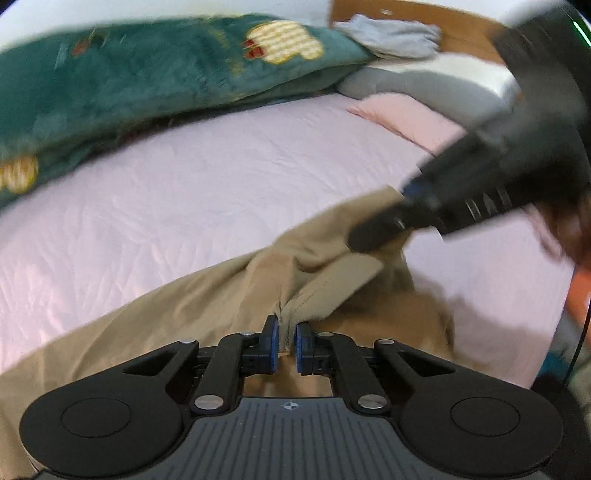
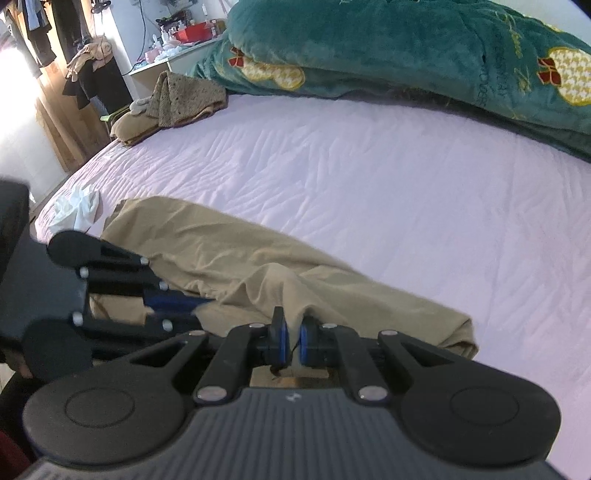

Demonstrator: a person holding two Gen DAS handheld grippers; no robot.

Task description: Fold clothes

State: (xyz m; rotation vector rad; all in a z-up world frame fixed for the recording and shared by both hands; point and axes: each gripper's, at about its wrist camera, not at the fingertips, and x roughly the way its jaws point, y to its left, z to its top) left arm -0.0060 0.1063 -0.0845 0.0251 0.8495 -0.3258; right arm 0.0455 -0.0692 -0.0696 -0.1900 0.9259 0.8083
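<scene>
Pink-sheeted bed (image 2: 369,177), green blanket (image 2: 406,51), wooden headboard (image 1: 461,33), cluttered white desk (image 2: 162,66), possibly sunlit wooden floor (image 2: 55,122)

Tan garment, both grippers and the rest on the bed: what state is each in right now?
Tan garment: rumpled on the pink sheet, one end pinched up by both grippers.
Left gripper: shut on the tan garment.
Right gripper: shut on the tan garment.
Green blanket: heaped at the far side.
Brown clothes: piled at the bed's corner.
White cloth: crumpled near the edge.
</scene>
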